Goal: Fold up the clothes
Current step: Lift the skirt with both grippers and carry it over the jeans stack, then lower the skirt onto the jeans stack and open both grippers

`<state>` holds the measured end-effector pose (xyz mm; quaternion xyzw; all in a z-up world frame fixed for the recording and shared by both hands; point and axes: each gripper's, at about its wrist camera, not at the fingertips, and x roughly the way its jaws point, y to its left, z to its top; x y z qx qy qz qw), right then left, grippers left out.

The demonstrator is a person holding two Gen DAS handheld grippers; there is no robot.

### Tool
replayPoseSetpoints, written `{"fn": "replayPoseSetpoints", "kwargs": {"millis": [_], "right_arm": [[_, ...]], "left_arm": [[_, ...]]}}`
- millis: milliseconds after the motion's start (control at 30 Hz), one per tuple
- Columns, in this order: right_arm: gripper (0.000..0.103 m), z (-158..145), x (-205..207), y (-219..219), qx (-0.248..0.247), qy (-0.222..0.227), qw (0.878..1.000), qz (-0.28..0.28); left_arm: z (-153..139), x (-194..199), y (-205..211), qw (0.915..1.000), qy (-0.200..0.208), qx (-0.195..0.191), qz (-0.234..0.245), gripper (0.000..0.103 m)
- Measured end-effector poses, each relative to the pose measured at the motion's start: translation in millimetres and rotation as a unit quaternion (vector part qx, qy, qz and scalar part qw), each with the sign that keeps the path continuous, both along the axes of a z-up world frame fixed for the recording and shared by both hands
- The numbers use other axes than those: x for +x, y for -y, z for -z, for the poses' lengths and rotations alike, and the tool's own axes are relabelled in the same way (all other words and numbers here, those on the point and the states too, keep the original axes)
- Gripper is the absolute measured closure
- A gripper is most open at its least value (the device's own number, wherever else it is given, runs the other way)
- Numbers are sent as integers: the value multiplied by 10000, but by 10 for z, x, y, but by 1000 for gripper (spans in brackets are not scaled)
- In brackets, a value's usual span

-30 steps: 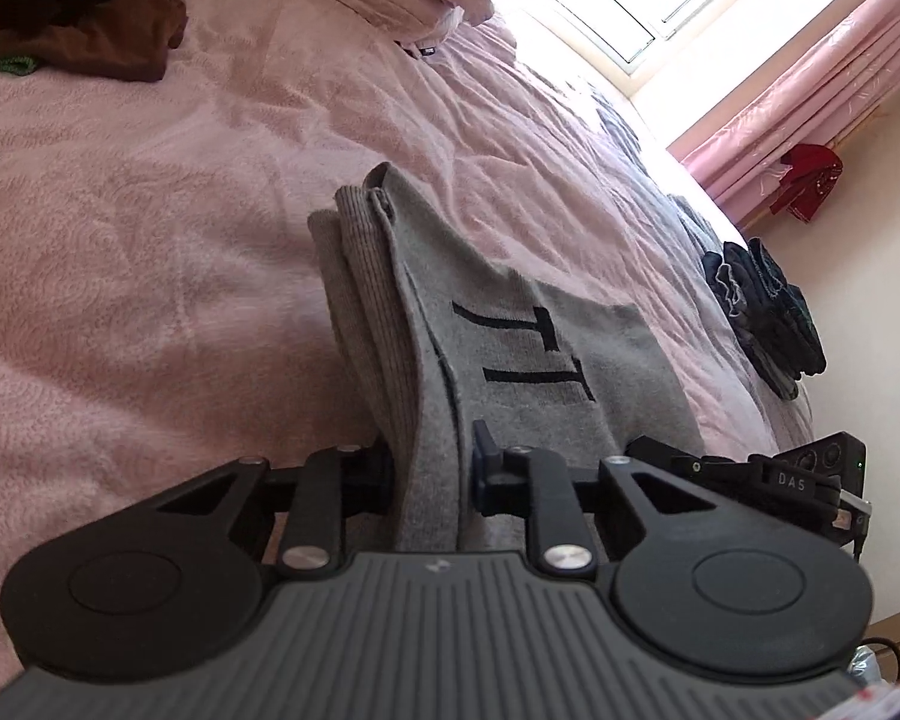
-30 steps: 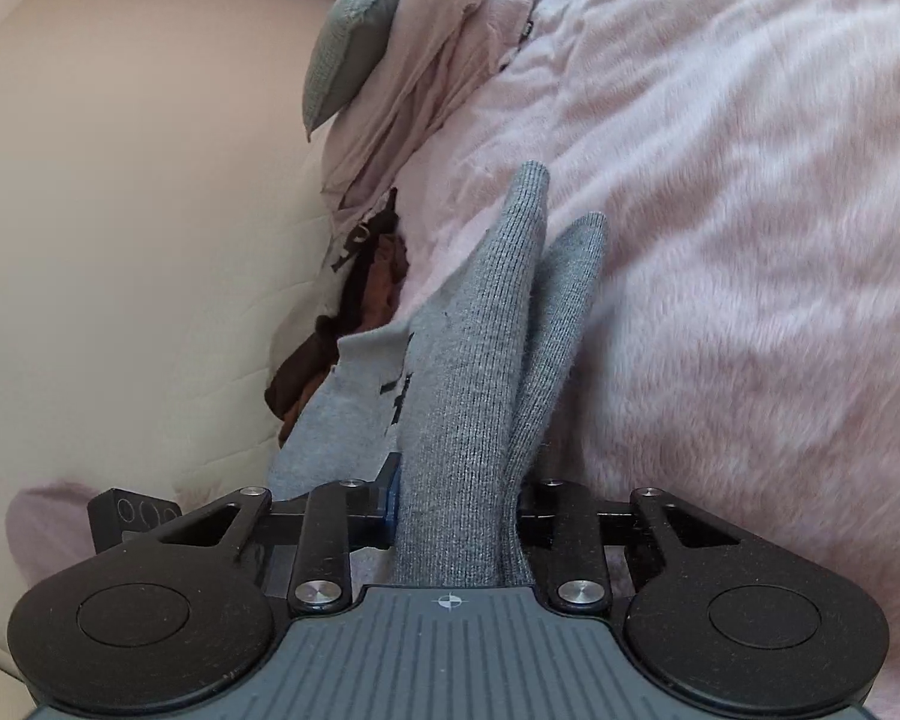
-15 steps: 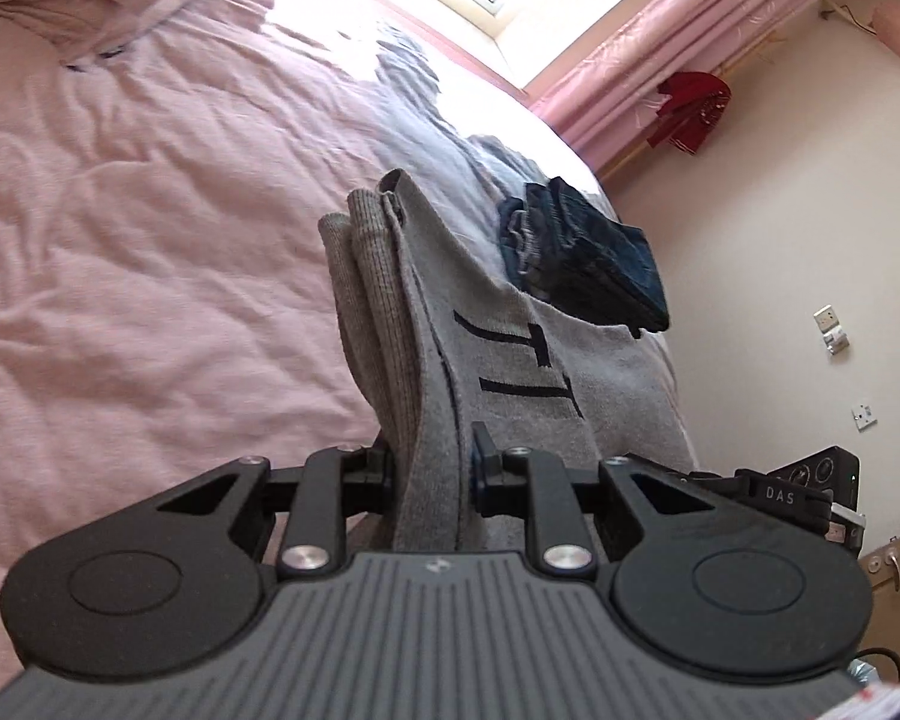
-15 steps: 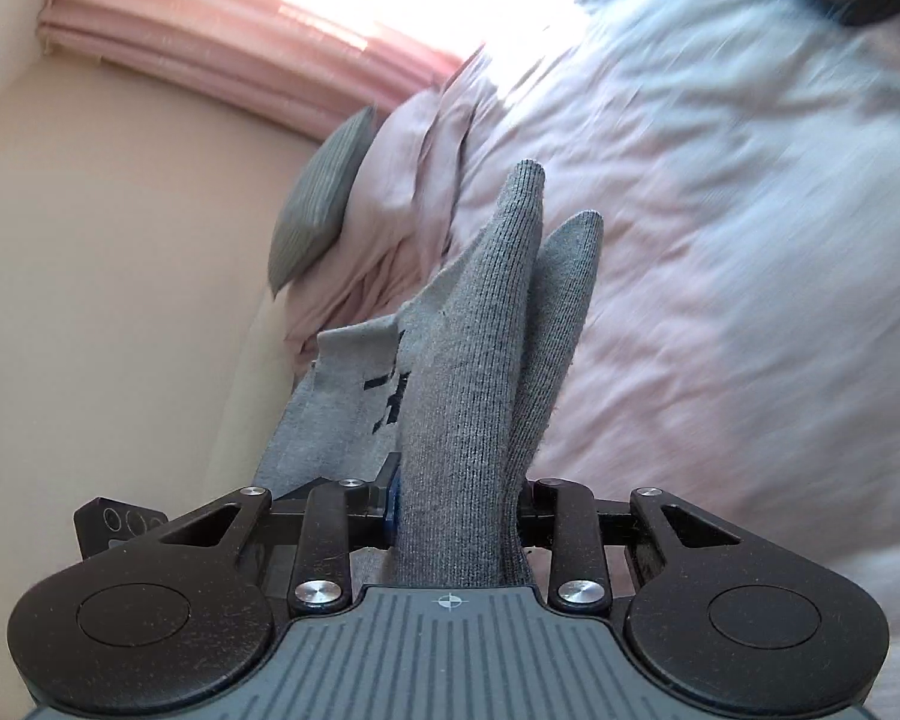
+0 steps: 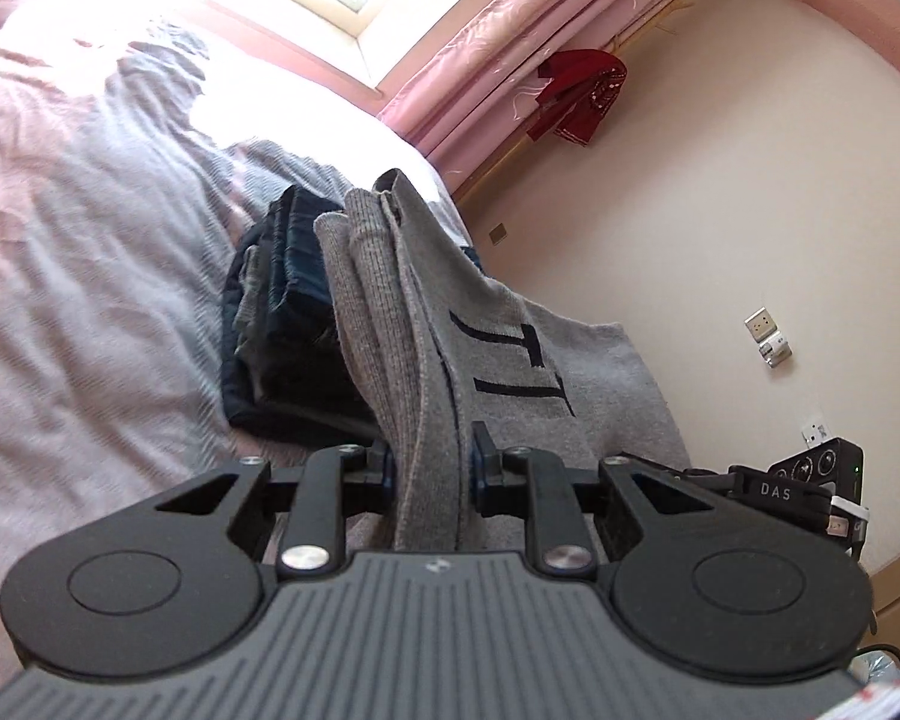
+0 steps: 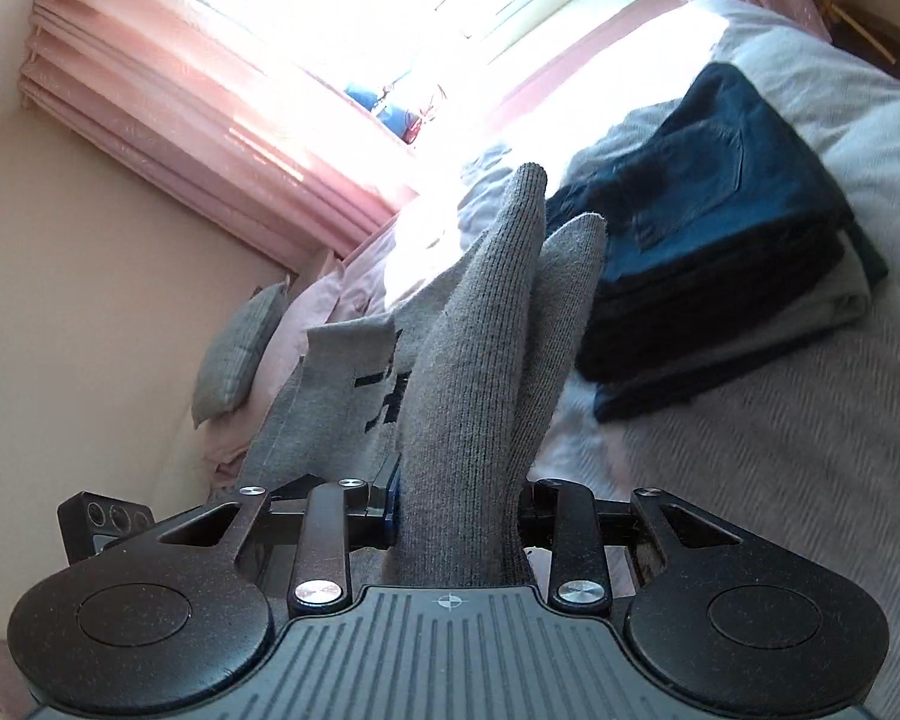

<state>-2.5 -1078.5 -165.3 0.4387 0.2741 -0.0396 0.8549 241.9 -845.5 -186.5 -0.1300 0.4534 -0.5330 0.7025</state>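
A folded grey knit sweater (image 5: 528,372) with dark lettering hangs in the air between both grippers. My left gripper (image 5: 431,468) is shut on one end of its folded edge. My right gripper (image 6: 459,507) is shut on the other end of the same grey sweater (image 6: 480,372). A stack of folded dark blue jeans (image 5: 282,306) lies on the bed just beyond the sweater; in the right wrist view the jeans stack (image 6: 720,240) sits ahead and to the right. The other gripper's black body (image 5: 810,480) shows at the right edge.
The pink bedspread (image 5: 90,276) stretches left and ahead, brightly sunlit near the window (image 6: 360,12). Pink curtains (image 5: 510,48) hang by the wall, a red garment (image 5: 576,96) on a rack beside them. Pillows (image 6: 240,354) lie at the bed's head.
Both grippers have swung round with the sweater held between them, from the brown clothes pile and pillows towards the window side; the folded jeans stack is now right in front.
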Motion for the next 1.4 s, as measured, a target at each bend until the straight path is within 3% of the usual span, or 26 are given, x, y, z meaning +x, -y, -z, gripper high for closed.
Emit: {"fn": "replayPoseSetpoints", "kwargs": {"millis": [200,467,767,867,933,1067,1133,1233,1300,1400], "right_arm": [[75,42,551,1037,-528,129,9985,14],[75,419,1157,1987,-727,158,9972,79],[74,919,1498,2448,-808,28,9964,250],[67,1154,1567,2502,-859,-244,9945,554],[66,1302,1591,2525,-907,-387,9927,700],[62,1185,1462,2488,-942,-362,9905,935],[57,1015,1279,2453,-1308,-357,9811,1378],[56,752,1050,2334,-2428,-777,9413,2211],[57,632,1030,2134,-3111,-751,9227,2148],[75,615,1223,1823,-3909,-691,9033,1625]], "left_arm": [[154,490,1126,9992,376,-112,21,85],[539,1051,2003,9987,485,-136,-22,85],[1014,1293,2489,9975,702,86,-56,84],[1190,1358,2584,9951,916,353,-83,73],[1237,1390,2564,9947,966,338,-44,70],[1122,1447,2336,9948,980,233,-176,68],[1043,1520,2187,9946,898,308,-426,70],[841,1499,2066,9920,1043,273,-662,78],[664,1365,2130,9881,1406,176,-594,80],[591,1104,2424,9795,1945,309,-419,80]]}}
